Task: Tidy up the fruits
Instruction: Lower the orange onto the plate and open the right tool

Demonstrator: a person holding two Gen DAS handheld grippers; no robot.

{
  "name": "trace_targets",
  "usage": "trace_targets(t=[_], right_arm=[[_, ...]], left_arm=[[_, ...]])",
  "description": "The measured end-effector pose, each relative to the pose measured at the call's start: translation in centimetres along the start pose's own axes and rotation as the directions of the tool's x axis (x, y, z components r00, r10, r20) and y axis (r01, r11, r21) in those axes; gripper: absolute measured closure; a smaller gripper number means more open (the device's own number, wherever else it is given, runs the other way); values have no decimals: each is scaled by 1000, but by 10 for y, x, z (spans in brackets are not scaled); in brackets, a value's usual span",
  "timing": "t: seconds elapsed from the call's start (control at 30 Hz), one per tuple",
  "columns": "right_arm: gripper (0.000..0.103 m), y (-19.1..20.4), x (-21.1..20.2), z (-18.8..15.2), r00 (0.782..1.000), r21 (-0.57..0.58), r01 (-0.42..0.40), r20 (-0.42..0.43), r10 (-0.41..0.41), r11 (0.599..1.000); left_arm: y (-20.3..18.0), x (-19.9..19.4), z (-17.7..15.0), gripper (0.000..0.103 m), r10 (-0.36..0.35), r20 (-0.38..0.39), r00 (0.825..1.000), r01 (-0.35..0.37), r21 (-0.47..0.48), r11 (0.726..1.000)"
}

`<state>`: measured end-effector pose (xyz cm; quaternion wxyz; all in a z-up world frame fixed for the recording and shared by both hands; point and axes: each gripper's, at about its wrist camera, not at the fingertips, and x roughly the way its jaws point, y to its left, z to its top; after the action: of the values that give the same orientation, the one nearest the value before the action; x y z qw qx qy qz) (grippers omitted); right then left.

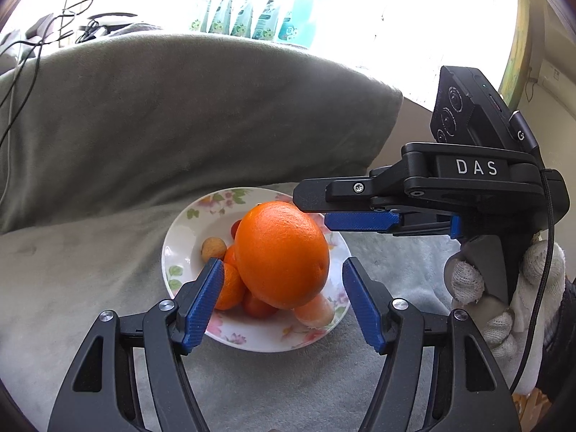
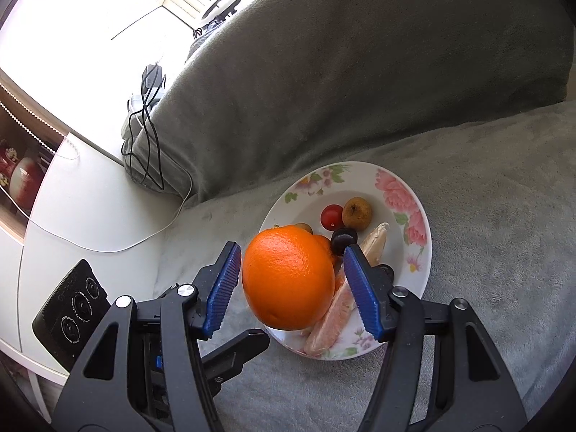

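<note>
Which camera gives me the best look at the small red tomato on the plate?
Right wrist view: the red tomato sits fully exposed on the floral plate, beside a brown fruit. In the left wrist view, the big orange hides almost all of it.

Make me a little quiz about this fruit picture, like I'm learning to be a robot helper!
1. True or false: the plate is plain white.
2. Which fruit sits between the fingers of the right gripper? A. orange B. banana C. apple
3. Fill in: the left gripper is ____ (open or shut).
Key: 1 false, it has pink flowers. 2 A. 3 open.
</note>
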<state>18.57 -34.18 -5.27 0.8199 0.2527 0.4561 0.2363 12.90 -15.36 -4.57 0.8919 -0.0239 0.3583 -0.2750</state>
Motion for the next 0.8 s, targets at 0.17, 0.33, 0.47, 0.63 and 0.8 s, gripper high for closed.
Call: trace_targets(t=[0.17, 0.33, 0.47, 0.63, 0.8], right_arm=[[39, 2, -5, -3, 1000, -13, 24, 12, -24, 1000], [36, 7, -10, -8, 998, -40, 63, 22, -62, 997], [23, 13, -19, -12, 993, -75, 110, 61, -105, 991], [18, 19, -29, -15, 983, -106, 164, 103, -153, 981], [12, 26, -41, -21, 964, -144, 238, 160, -215, 961]], left_arm=[[-3, -4, 1, 35, 7, 4, 1000, -7, -1, 1000], [-3, -11, -1, 35, 15, 18, 1000, -15, -3, 1000], [-3, -21, -3, 35, 29, 27, 999, -29, -1, 1000], [0, -27, -3, 30, 40, 30, 999, -40, -13, 999], [3, -33, -6, 23, 50, 30, 998, -49, -24, 999]])
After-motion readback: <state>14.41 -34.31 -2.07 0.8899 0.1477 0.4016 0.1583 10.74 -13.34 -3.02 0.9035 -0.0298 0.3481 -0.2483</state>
